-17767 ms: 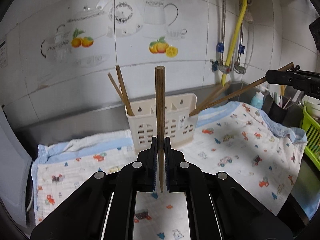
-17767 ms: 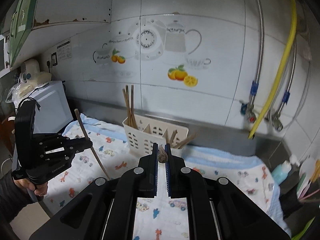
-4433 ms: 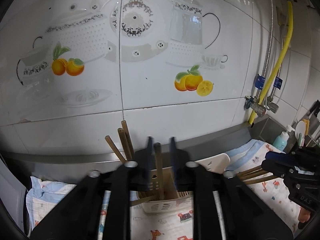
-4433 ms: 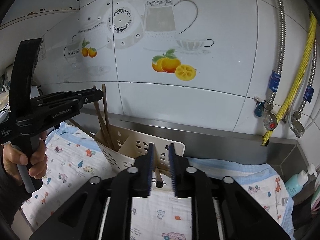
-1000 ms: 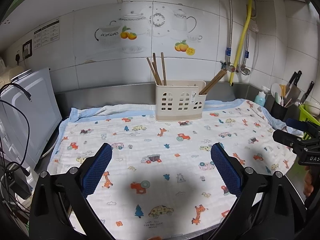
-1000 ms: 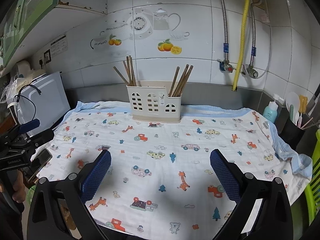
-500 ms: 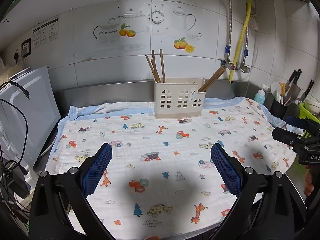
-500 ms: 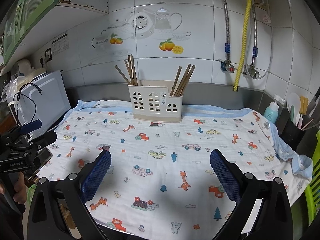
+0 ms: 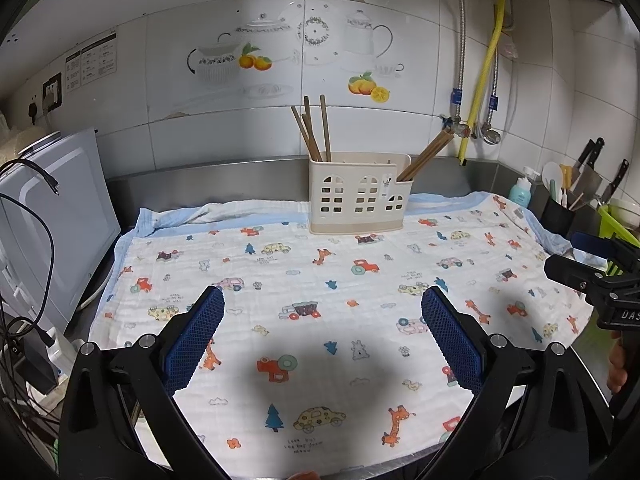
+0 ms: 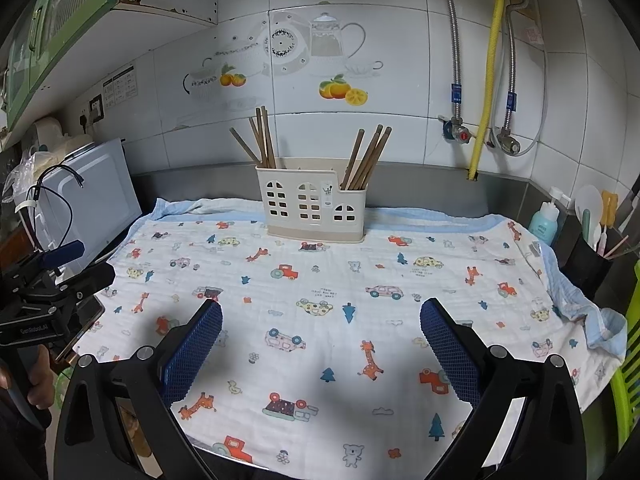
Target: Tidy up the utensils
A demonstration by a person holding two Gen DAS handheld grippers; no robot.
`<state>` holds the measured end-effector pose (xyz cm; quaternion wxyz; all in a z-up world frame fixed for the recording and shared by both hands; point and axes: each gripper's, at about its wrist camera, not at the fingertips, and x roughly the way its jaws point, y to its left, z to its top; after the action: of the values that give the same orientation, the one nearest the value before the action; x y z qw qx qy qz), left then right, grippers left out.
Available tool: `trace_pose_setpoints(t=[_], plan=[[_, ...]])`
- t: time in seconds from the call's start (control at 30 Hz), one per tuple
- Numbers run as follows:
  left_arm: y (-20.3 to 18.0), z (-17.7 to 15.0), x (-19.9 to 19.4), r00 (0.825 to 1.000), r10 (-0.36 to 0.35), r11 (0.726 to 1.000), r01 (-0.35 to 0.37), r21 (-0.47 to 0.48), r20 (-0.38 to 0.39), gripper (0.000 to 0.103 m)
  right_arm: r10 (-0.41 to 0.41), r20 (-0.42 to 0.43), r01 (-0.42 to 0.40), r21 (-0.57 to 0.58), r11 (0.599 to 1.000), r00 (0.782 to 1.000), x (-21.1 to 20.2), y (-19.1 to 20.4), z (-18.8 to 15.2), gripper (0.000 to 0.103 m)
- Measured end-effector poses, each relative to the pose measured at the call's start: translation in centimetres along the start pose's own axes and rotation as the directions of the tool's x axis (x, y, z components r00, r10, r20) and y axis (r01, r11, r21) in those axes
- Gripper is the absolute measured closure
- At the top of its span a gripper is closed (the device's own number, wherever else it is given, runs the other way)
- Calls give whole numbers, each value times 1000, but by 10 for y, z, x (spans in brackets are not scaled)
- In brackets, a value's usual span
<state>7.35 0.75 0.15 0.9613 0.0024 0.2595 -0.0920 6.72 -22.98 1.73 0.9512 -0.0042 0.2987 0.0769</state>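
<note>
Nearest the cameras, the left claw [image 9: 322, 312] and the right claw [image 10: 321, 318] both stand spread wide with nothing between their blue pads, hovering over the near edge of the surface. Each also shows at the side of the other's view, held in a hand well clear of the work.

Under them the printed cloth [image 10: 340, 280] covers the surface, and no chopstick or other utensil can be seen lying loose on it. That suggests the sorting is done or close to it.

Farther back, at the rear of the cloth just before the steel ledge, stands the cream holder [image 10: 314, 208]. One bunch of wooden chopsticks [image 10: 260, 138] stands in its left end, nearly upright, and a second bunch [image 10: 366, 158] leans rightward out of its lower right compartment. The middle compartment looks empty, though its inside is not fully visible. If anything is left, it is only to straighten the leaning bunch.

Nothing blocks the path to the holder. Off to the sides are a white appliance [image 10: 92, 196] with loose cables on the left, a soap bottle [image 10: 544, 222] and a dark pot of tools [image 10: 588, 264] on the right, with knives [image 9: 592, 172] beyond in the left view. Pipes and a yellow hose [image 10: 486, 72] run down the tiled wall behind.
</note>
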Motion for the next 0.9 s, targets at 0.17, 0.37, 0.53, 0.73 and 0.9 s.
trace_pose_setpoints(t=[0.17,0.37,0.53,0.73,0.9], plan=[[-1,0,0,1000,0,1000,0,0,0,5,-2,2,2,1,1000,1000,-1,-1,0,7],[-1,0,0,1000,-1,1000,1,0,-1,5,2,3,-2,-3,1000,1000,-1,1,0,7],[-1,0,0,1000,-2,1000,2,-2,-1,5,2,3,-2,-1,1000,1000,-1,2,0,7],[-2,-1,1,1000,-1,1000,1,-2,-4,5,3,3,-3,-3,1000,1000,-2,2,0,7],[-3,-1,1,1000,-3,1000,3,1,-3,5,4,1,-4,-2,1000,1000,-1,2,1,7]])
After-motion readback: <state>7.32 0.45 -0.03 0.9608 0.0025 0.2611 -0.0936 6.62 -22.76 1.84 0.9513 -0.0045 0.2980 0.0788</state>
